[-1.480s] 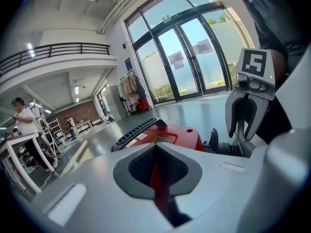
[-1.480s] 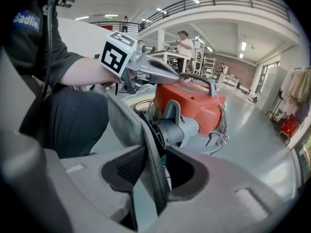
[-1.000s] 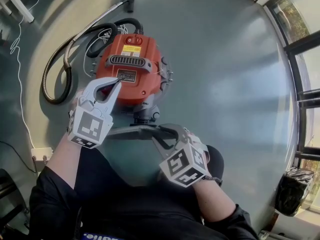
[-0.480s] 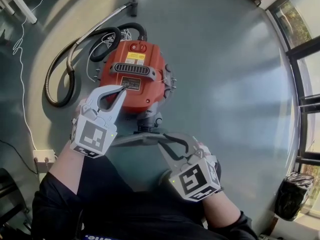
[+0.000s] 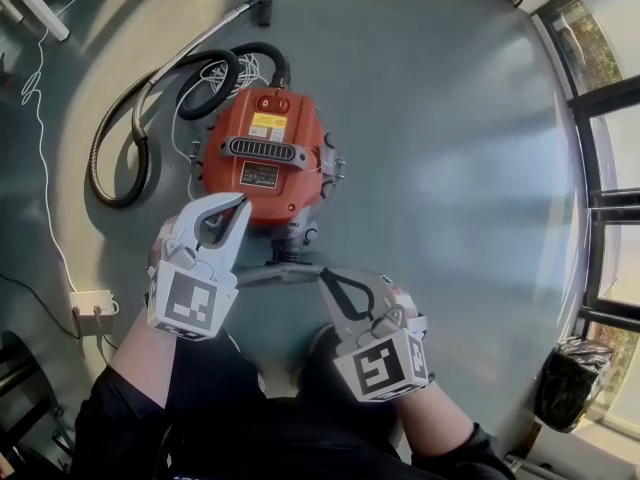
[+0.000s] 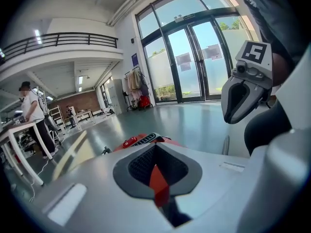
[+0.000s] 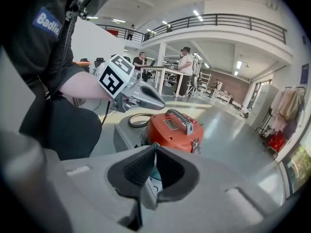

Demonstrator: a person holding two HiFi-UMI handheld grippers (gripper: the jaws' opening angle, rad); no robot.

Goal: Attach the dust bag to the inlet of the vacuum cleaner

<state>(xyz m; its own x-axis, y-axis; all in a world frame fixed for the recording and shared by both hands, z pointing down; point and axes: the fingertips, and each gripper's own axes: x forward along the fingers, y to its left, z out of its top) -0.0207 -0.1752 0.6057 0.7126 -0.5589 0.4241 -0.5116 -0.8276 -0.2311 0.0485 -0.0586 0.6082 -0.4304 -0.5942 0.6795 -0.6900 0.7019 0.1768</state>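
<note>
- The dust bag [image 5: 275, 272] is held just short of the vacuum's [image 5: 262, 148] near end. A grey fitting [image 5: 292, 234] there is judged to be the inlet. The bag's long axis runs across, left to right.
- It is seen as a flat grey sheet, nearly edge-on, and pale with teal print at the pinch.
- Its right end is clamped by the right hand-held gripper [image 5: 323, 274], whose jaws have just been closing on it.
- The left hand-held gripper [image 5: 240, 201] is closed on nothing. It is placed over the vacuum's near edge, nearer the inlet.
</note>
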